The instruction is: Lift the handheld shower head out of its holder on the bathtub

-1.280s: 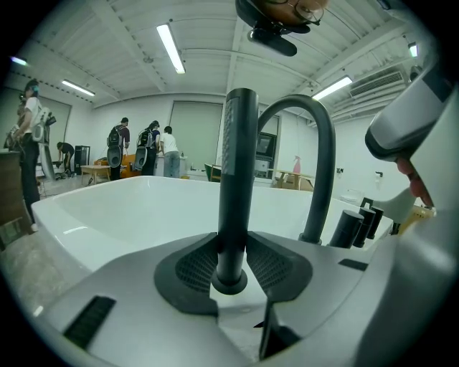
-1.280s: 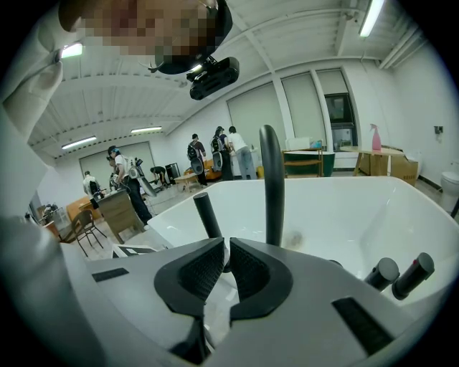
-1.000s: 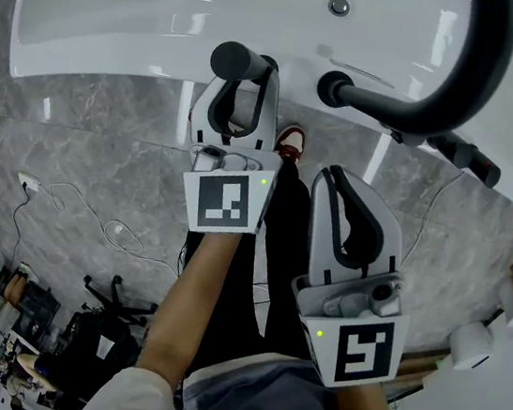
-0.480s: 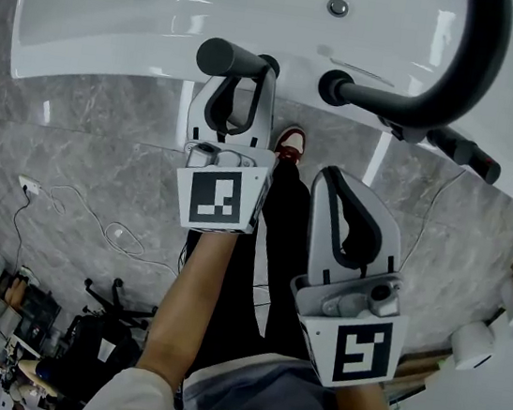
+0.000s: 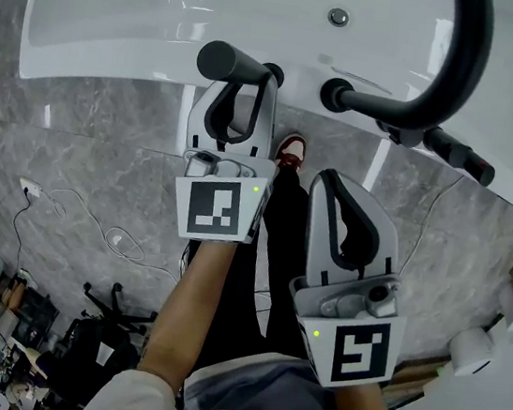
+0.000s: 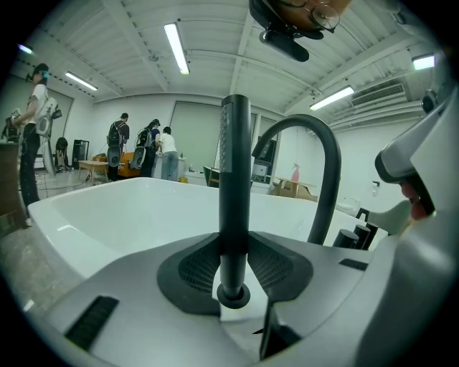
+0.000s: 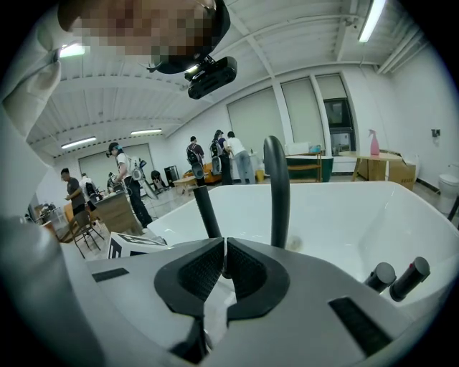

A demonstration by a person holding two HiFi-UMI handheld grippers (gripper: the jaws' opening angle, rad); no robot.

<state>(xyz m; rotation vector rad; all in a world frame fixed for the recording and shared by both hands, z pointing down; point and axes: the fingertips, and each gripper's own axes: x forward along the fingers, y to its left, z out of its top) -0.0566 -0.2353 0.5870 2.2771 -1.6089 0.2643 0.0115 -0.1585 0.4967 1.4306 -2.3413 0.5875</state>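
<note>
Left gripper [image 5: 241, 102] is clenched on the slim black cylindrical handheld shower head [image 6: 233, 186]; both dark ribbed pads [image 6: 193, 269] press its shaft from either side. The shower head stands upright at the near rim of the glossy white bathtub [image 5: 124, 1], lower end at a black ring holder [image 6: 233, 294]. Can't tell if it's lifted clear of the ring. From the head view its round top [image 5: 222, 60] sits just above the left jaws.

Right gripper [image 5: 346, 188] is held lower, over the grey marble floor [image 5: 83, 156], well short of the tub, jaws closed together with nothing between them.

Black curved faucet spout [image 5: 444, 84] rises from the rim just right of the shower head. 2 black knobs [image 7: 394, 276] stand further right.
</note>
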